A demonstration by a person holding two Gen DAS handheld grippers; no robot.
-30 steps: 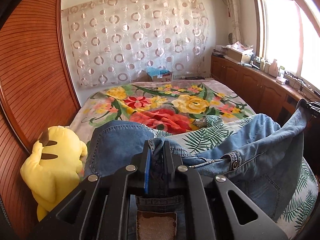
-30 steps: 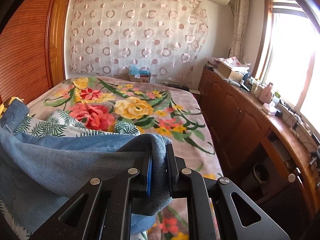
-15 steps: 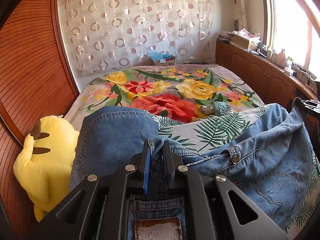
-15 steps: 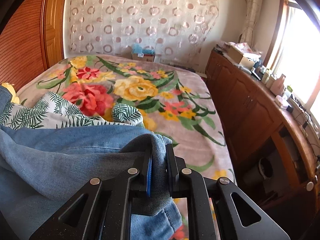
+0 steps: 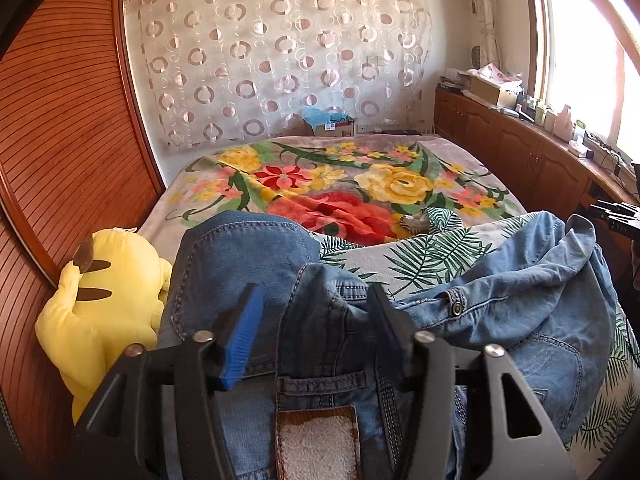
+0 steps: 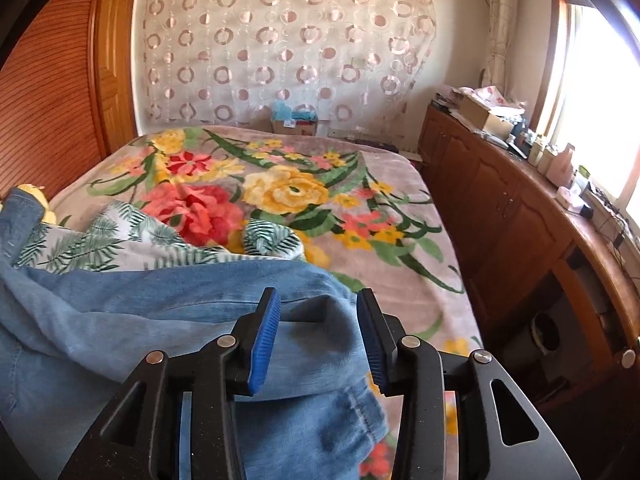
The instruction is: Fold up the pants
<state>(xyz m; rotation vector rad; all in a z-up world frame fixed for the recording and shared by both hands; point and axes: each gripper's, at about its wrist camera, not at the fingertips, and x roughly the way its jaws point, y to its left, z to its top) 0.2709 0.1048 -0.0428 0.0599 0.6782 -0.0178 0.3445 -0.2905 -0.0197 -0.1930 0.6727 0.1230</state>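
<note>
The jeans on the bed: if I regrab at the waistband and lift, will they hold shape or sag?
The jeans will probably sag: they already lie in soft, rumpled folds. The waistband looks thicker and seamed, so it should grip firmly. They are likely fairly heavy for cloth. Both tongs, left and right, are open.

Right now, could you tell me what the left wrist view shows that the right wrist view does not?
Only the left wrist view shows the jeans' waistband with its leather patch and metal button, plus the whole yellow plush toy, between the left gripper's open jaws. Only the right wrist view shows the plain denim end between the right gripper's open jaws. Both show the jeans, floral blanket and leaf-print cloth.
</note>
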